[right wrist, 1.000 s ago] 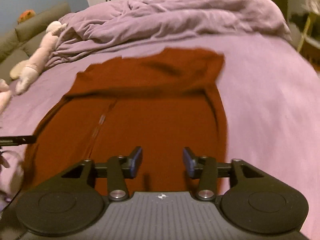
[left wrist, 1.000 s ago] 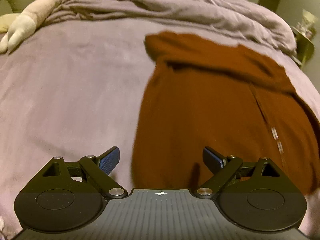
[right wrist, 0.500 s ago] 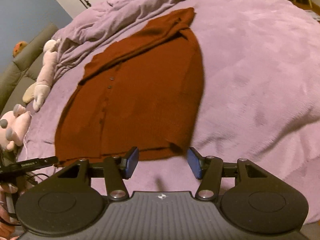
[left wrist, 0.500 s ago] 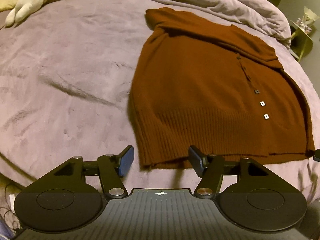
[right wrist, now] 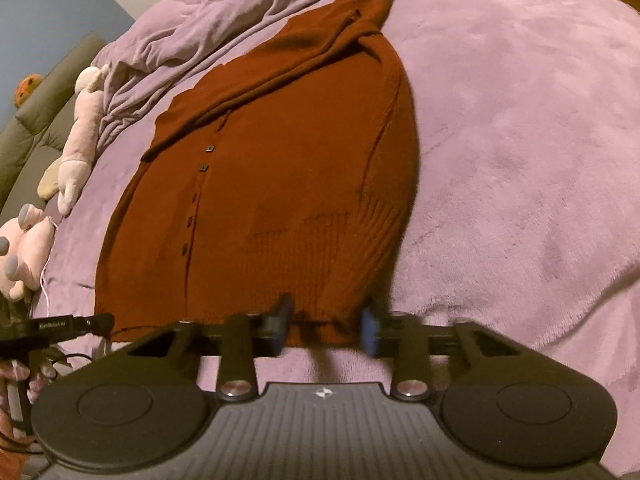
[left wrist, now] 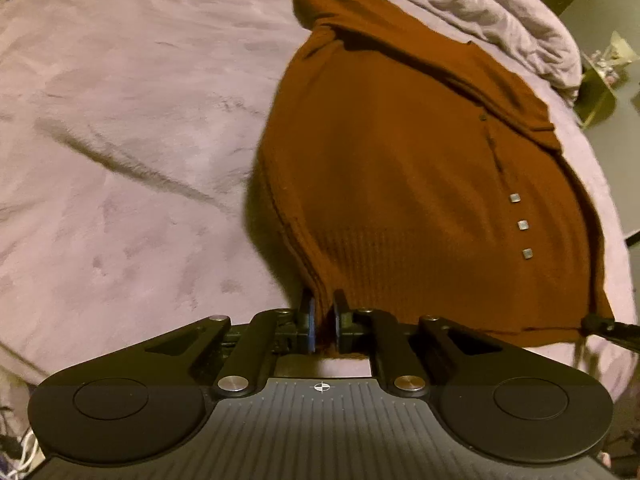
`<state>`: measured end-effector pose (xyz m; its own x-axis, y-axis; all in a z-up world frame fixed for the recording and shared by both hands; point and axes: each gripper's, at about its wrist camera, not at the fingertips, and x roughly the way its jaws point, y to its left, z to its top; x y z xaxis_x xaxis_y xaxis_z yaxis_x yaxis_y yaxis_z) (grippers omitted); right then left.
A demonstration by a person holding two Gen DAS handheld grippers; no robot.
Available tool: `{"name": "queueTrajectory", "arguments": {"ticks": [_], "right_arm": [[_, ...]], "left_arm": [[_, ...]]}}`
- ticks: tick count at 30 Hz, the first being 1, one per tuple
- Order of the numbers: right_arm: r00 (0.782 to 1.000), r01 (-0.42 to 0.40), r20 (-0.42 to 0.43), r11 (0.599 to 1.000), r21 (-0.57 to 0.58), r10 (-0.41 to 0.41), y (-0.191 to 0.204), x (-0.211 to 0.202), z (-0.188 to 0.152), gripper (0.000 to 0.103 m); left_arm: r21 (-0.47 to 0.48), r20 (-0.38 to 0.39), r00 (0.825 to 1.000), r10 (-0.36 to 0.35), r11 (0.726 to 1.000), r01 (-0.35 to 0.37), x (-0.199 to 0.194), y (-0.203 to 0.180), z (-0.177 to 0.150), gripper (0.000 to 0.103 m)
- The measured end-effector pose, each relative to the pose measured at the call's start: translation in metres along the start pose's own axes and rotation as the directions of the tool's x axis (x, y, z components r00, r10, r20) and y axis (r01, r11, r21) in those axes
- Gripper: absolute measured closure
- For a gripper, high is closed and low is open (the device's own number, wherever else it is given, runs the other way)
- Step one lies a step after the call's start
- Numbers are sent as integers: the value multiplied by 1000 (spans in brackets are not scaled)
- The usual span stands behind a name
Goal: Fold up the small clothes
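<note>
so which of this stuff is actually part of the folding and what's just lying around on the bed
For the job: brown cardigan; left gripper, shut on its hem corner; right gripper at the other hem corner.

Lying about: pale plush toy; pink plush toy; crumpled duvet; sofa.

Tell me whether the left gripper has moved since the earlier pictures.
Yes. The left gripper has come forward to the brown cardigan, and its jaws have just closed on the hem's left corner.

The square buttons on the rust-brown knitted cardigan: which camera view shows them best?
The left wrist view. There, three pale square buttons catch the light and stand in a clear row on the rust-brown knitted cardigan. In the right wrist view the buttons along the same placket are dark and small, so they are harder to count.
</note>
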<state>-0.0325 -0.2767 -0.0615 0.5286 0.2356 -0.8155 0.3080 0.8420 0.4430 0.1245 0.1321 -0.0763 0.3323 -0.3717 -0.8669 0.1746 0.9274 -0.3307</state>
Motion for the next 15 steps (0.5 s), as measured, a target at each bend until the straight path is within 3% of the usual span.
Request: {"name": "queueTrajectory", "arguments": {"ticks": [4, 8, 11, 15], "right_arm": [[997, -78, 5, 995, 55, 78, -7, -1, 7, 97], [985, -165, 60, 980, 110, 159, -6, -10, 22, 98], [978, -183, 116, 979, 88, 173, 0, -17, 43, 99], [969, -134, 213, 991, 11, 129, 11, -23, 82, 101]], "left_arm": [[6, 33, 996, -81, 997, 81, -11, -4, 7, 94], [14, 124, 983, -139, 990, 138, -31, -15, 28, 94], [14, 203, 965, -167, 986, 167, -43, -21, 56, 94], [12, 283, 951, -126, 992, 128, -38, -27, 98, 94]]}}
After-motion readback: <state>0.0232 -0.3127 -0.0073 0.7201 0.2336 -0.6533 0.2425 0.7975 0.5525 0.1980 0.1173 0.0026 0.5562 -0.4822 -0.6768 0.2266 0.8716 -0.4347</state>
